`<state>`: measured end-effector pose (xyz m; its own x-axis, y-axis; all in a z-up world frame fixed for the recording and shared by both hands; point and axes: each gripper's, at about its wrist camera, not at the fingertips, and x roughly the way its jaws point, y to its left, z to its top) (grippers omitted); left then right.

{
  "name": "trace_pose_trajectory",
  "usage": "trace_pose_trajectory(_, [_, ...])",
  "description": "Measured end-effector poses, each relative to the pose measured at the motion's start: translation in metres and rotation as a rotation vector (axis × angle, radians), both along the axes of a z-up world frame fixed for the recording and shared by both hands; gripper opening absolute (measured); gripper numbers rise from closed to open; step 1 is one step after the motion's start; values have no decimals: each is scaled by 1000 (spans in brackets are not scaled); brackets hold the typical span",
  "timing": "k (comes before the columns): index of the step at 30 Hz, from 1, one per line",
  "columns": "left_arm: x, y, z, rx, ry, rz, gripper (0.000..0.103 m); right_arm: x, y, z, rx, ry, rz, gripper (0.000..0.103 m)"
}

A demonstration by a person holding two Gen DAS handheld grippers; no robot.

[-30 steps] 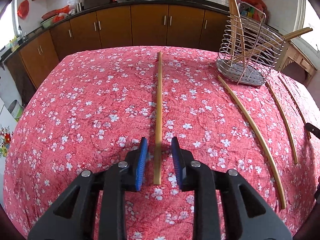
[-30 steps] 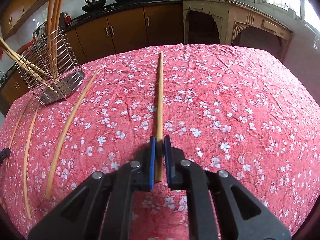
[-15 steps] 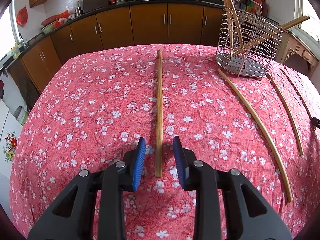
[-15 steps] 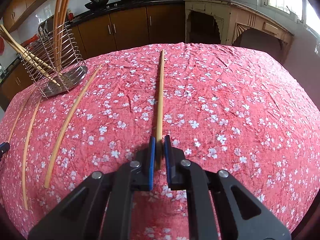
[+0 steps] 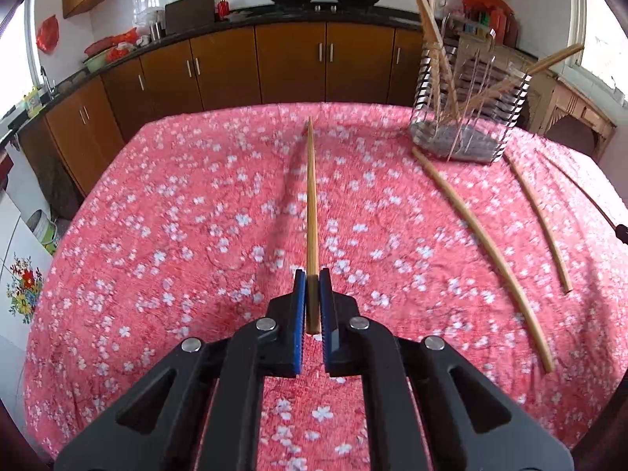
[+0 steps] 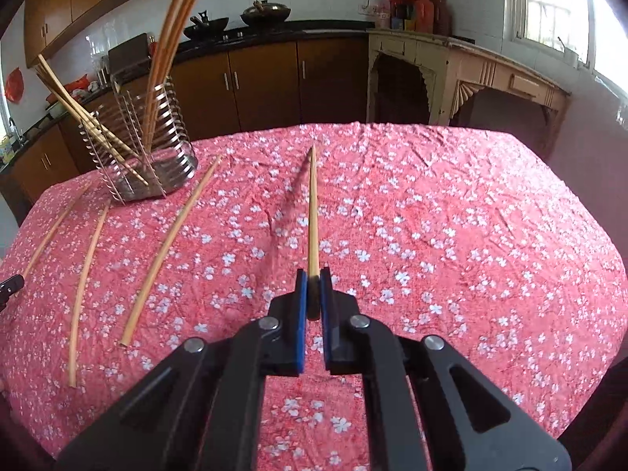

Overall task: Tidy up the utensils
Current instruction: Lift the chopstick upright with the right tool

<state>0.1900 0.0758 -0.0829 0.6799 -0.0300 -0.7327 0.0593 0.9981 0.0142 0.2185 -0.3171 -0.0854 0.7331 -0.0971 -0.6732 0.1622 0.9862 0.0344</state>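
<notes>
My left gripper (image 5: 313, 278) is shut on the near end of a long bamboo chopstick (image 5: 311, 204), held above the red flowered tablecloth. My right gripper (image 6: 313, 276) is shut on another long chopstick (image 6: 313, 212), also lifted off the cloth. A wire utensil holder (image 5: 467, 117) with several chopsticks in it stands at the far right in the left wrist view and at the far left in the right wrist view (image 6: 145, 145). Three loose chopsticks lie by it: (image 5: 482, 251), (image 5: 539, 219), (image 6: 172, 247).
The table (image 6: 490, 255) is covered in red flowered cloth and its edges fall away on all sides. Brown kitchen cabinets (image 5: 235, 66) and a counter with woks stand behind. A cream wooden side table (image 6: 471, 78) stands at the back right.
My left gripper has shut on its chopstick and lifted it off the cloth. My right gripper has risen, its chopstick still held.
</notes>
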Motion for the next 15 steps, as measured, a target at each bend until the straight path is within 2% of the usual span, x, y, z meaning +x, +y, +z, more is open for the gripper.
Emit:
trace_pose_trajectory(7, [-21, 1, 67, -44, -170, -21, 7, -20, 2, 55, -18, -128, 16, 7])
trace_pose_trajectory(15, [-11, -1, 121, -81, -269, 11, 7, -16, 4, 105, -24, -238, 22, 7])
